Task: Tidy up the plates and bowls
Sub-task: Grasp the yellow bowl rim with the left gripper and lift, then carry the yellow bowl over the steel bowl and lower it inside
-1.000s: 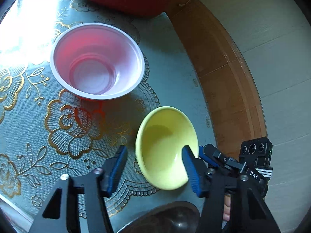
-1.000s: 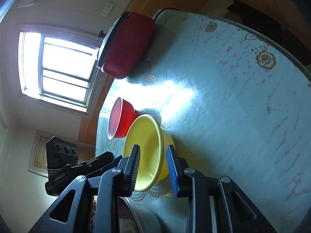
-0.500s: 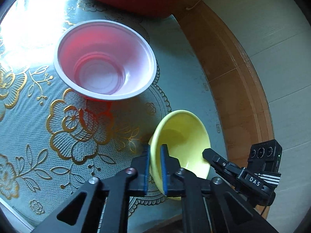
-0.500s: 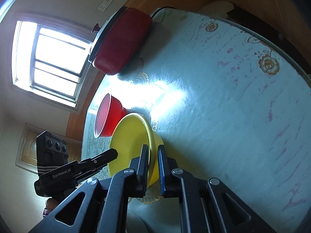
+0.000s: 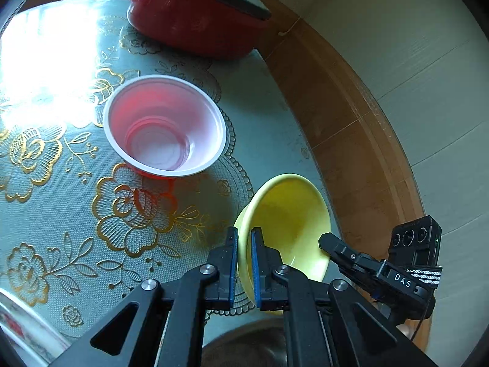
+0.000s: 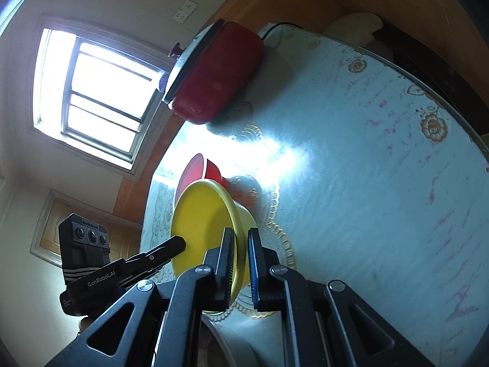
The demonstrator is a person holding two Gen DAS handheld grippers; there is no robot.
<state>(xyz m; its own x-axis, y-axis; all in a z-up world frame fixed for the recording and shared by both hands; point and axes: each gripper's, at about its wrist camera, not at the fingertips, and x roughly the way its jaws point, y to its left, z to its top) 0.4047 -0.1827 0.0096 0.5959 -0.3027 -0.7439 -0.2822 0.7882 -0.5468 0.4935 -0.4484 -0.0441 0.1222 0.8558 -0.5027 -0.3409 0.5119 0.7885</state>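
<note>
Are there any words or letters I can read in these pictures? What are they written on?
"DAS": white letters on the black right gripper, seen from the left wrist camera.
"GenRobot.AI": white letters on the black left gripper, seen from the right wrist camera.
Small print on top of that gripper's camera block: too small to read.

Tilted yellow bowl (image 5: 284,214) near the table edge, beside upright red, white-lined bowl (image 5: 165,125).

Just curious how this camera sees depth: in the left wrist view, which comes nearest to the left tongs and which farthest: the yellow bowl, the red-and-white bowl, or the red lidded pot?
1. Yellow bowl: rim clamped in the left tongs.
2. Red-and-white bowl: mid-table, up-left.
3. Red lidded pot: far table edge, top.
</note>
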